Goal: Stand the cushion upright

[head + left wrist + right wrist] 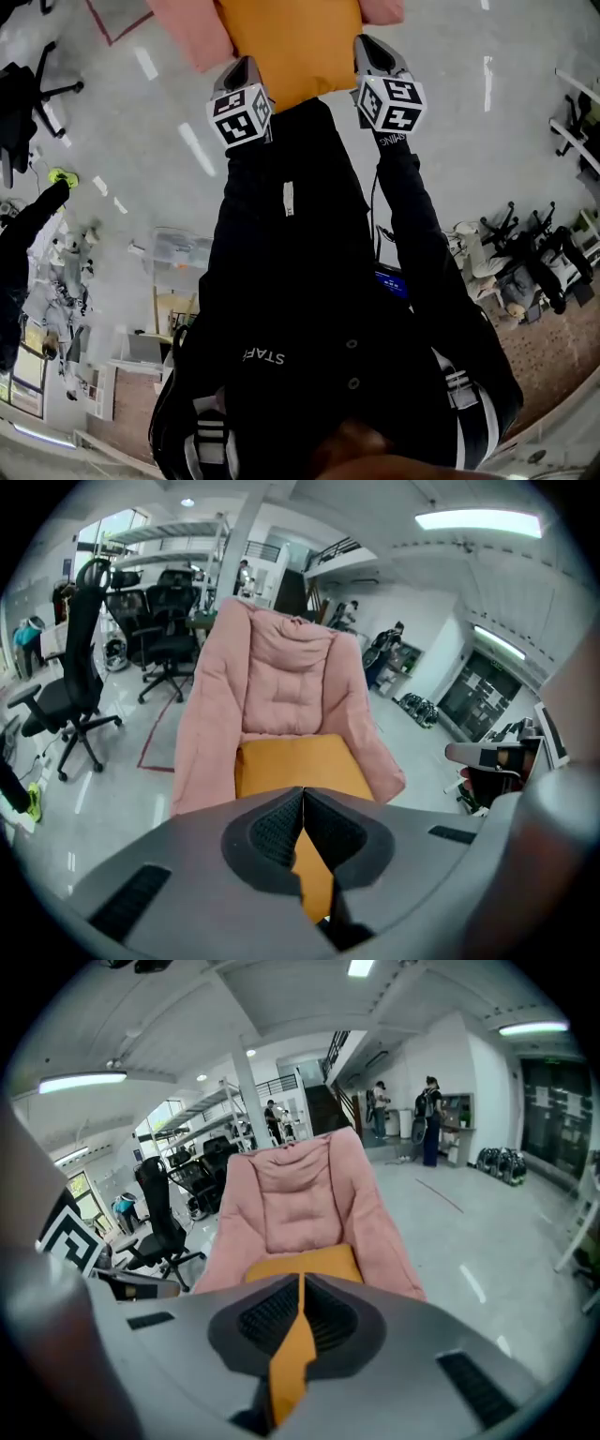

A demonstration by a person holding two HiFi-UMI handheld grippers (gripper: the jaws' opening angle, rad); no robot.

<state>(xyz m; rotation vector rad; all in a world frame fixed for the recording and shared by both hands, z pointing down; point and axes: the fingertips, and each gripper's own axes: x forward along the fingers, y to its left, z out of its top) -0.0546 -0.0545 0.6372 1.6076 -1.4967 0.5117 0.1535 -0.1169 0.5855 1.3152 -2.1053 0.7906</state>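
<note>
An orange cushion (291,47) (300,766) (305,1265) lies flat on the seat of a pink padded lounge chair (187,33) (281,677) (300,1204). In the head view my left gripper (246,64) hangs over the cushion's near left corner and my right gripper (370,45) over its near right corner. Each gripper view looks down along its own jaws at the cushion's near edge. The left gripper (303,791) and the right gripper (301,1281) are both shut, tips together, with only orange showing through the slit behind them. Neither holds the cushion.
Black office chairs (75,696) (159,1222) stand on the shiny grey floor to the chair's left. Several people (429,1129) stand far back by a staircase. Below the grippers, my own dark clothing (309,309) fills the head view.
</note>
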